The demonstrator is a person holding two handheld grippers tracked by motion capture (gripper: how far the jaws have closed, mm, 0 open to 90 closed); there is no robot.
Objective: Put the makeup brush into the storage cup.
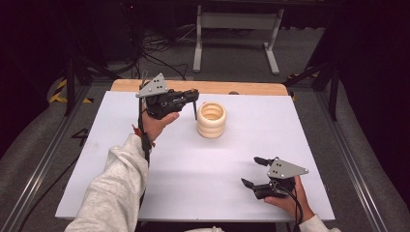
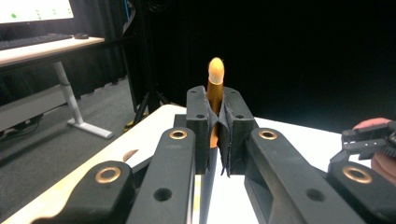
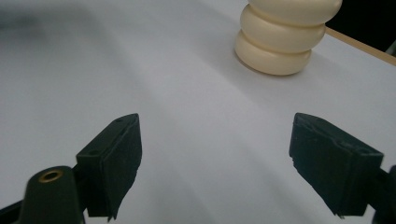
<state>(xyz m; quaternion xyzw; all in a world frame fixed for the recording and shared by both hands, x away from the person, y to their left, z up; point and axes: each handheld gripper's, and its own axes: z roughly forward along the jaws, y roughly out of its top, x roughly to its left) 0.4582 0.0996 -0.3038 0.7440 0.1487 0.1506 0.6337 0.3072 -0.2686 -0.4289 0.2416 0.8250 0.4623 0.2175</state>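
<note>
Ring stack (image 1: 211, 119) stands just right of left hand-held gripper (image 1: 194, 96).

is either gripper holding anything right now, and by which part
The left gripper is shut on a thin stick with a wooden handle and dark lower part, clamped partway down the wood; the rounded tip sticks out. The right gripper is open, holding nothing.

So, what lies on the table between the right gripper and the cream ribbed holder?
Nothing: bare white table separates right gripper and holder in the right gripper view.

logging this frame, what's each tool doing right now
Left tool: closed on a thin orange-brown stick with a rounded tip.
Right tool: open, holding nothing.
</note>
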